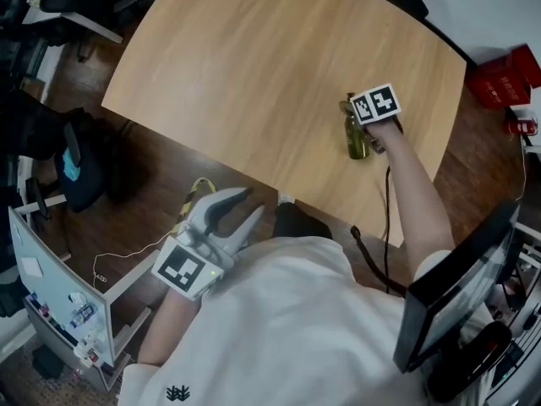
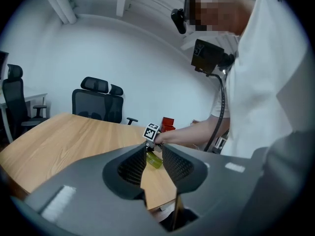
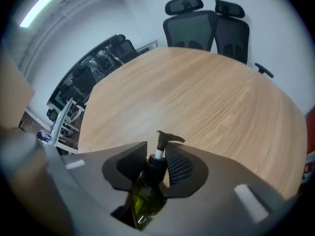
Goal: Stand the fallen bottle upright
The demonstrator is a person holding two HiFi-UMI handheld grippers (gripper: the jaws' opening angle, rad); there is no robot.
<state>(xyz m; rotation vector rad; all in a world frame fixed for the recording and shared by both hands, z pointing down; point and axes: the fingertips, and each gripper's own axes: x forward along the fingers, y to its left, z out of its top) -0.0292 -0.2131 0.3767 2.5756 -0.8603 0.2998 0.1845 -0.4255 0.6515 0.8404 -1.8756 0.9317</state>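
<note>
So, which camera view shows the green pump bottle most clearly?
The right gripper view: the bottle sits close up, with its black collar gripped in the right claw. The head view shows it small, beside the marker cube. The left gripper view shows only a distant green patch.

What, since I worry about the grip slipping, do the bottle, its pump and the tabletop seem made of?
The bottle is olive-green, see-through and glossy: glass or clear plastic, the look leaves that open. Its pump is dull black, probably plastic, on a white stem. The tabletop shows pale wood grain with a matte sheen: solid wood or laminate.
</note>
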